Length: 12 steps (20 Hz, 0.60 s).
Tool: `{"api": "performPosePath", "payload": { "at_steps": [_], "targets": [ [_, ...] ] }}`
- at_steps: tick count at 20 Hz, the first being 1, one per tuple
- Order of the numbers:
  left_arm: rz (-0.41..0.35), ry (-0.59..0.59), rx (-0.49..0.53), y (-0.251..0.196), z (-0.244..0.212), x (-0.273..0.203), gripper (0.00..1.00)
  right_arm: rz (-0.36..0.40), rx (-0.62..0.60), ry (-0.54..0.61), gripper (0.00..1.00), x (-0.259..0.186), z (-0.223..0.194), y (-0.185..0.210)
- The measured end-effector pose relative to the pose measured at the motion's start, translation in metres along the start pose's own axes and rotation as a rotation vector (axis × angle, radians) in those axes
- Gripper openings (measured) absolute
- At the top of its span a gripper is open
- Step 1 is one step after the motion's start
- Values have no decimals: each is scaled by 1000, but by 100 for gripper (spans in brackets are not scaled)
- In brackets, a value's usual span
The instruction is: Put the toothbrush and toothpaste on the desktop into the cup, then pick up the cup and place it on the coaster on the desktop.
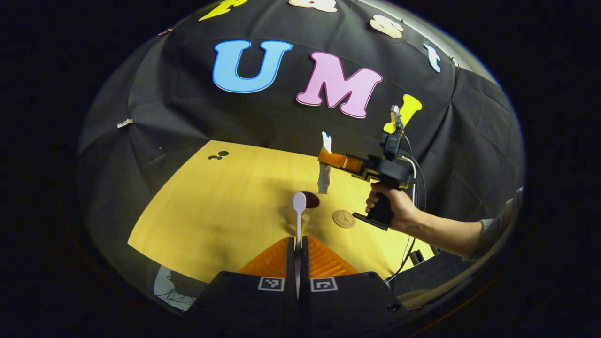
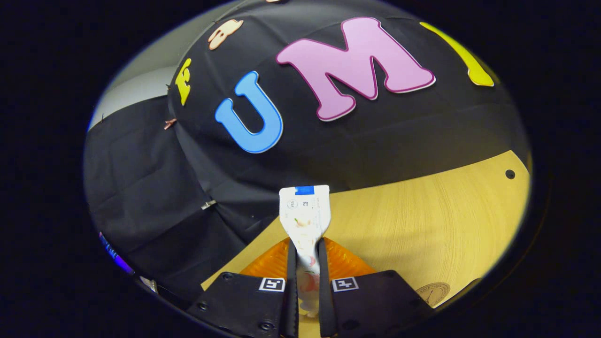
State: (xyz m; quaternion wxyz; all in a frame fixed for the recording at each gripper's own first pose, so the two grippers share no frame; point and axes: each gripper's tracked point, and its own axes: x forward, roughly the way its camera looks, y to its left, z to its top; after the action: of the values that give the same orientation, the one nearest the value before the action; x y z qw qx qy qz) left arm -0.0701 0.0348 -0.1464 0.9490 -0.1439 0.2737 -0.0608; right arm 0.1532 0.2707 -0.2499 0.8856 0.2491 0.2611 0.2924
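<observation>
The left gripper (image 1: 297, 244) pinches the toothbrush (image 1: 298, 206). A hand (image 1: 396, 209), forearm level above the table (image 1: 211, 211), raises the right gripper (image 2: 305, 256), clamped on the toothpaste (image 2: 305, 211).

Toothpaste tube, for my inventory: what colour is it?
White, with a blue band at its end; the right gripper view shows it best.

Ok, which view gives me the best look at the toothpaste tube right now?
The right gripper view: the toothpaste tube stands close up between the right gripper fingers, crimped end up. The left gripper view shows it small and farther off, hanging above the cup.
</observation>
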Motion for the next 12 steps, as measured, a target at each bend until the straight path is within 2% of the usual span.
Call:
{"api": "performPosePath", "payload": {
  "at_steps": [5, 9, 10, 11, 12],
  "targets": [
    [49, -2, -2, 21, -6, -10, 6, -55, -28, 73, 21, 29, -41, -20],
    [43, 2, -20, 26, -7, -8, 6, -62, -72, 120, 26, 26, -62, -20],
    [34, 1, -21, 22, -5, -6, 6, -60, -91, 135, 14, 24, -65, -19],
    [26, -3, -20, 20, -3, -3, 6, -52, -98, 151, 29, 21, -70, -16],
    [16, -7, -20, 18, 1, 0, 6, -58, -111, 169, 30, 18, -74, -16]
  ]
}}
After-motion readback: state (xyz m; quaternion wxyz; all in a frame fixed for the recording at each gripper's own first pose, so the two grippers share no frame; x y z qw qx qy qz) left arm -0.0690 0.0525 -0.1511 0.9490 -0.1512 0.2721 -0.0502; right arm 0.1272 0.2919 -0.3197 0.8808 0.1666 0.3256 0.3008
